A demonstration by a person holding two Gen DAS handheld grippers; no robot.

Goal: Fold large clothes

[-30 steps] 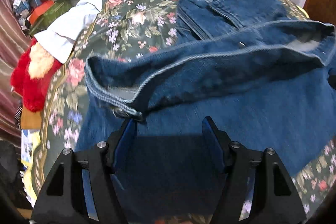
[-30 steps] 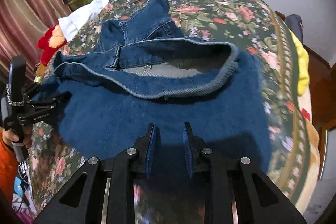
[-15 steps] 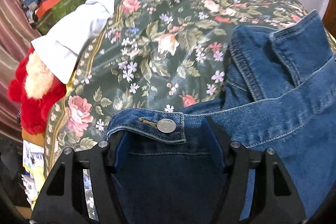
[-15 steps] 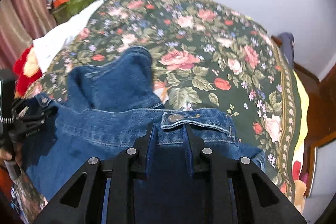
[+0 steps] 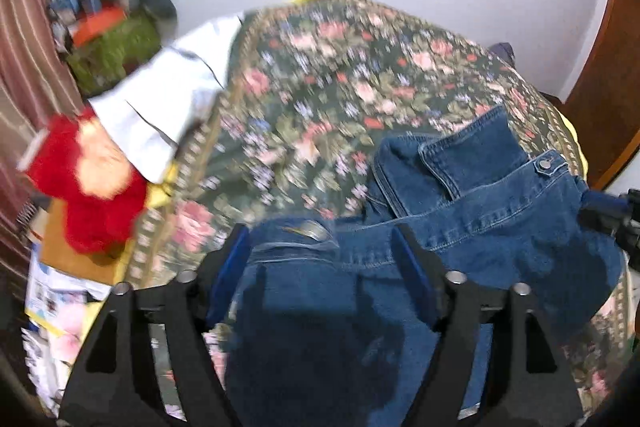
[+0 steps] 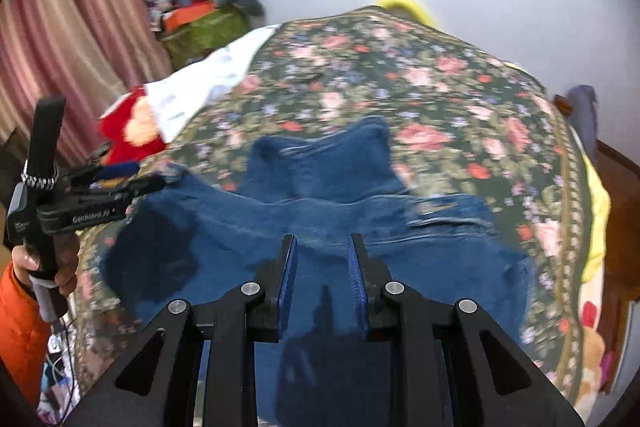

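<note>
A blue denim jacket (image 5: pixel 460 227) lies on the floral bedspread (image 5: pixel 340 87), its bottom hem folded up toward the collar (image 6: pixel 320 163). My left gripper (image 5: pixel 319 233) hovers over the jacket's left corner. Its jaws are opening and stand wide, with the buttoned hem lying loose between them and the pads off the cloth. The right wrist view shows it at the jacket's left corner (image 6: pixel 148 177). My right gripper (image 6: pixel 322 239) keeps narrow jaws on the hem at the right side. It shows at the far right of the left wrist view (image 5: pixel 612 207), where the denim edge rises to its tips.
A white cloth (image 5: pixel 168 95) and a red plush toy (image 5: pixel 92 187) lie at the bed's left edge, with a cluttered green bag (image 5: pixel 112 47) behind. A striped curtain (image 6: pixel 72 27) hangs on the left and a wooden door (image 5: pixel 608 87) stands on the right. An orange sleeve (image 6: pixel 20 327) holds the left gripper.
The hem was carried forward over the jacket toward the collar. Both grippers then rose and tipped up, bringing the wall into view. The left jaws widened and the hem now lies loose.
</note>
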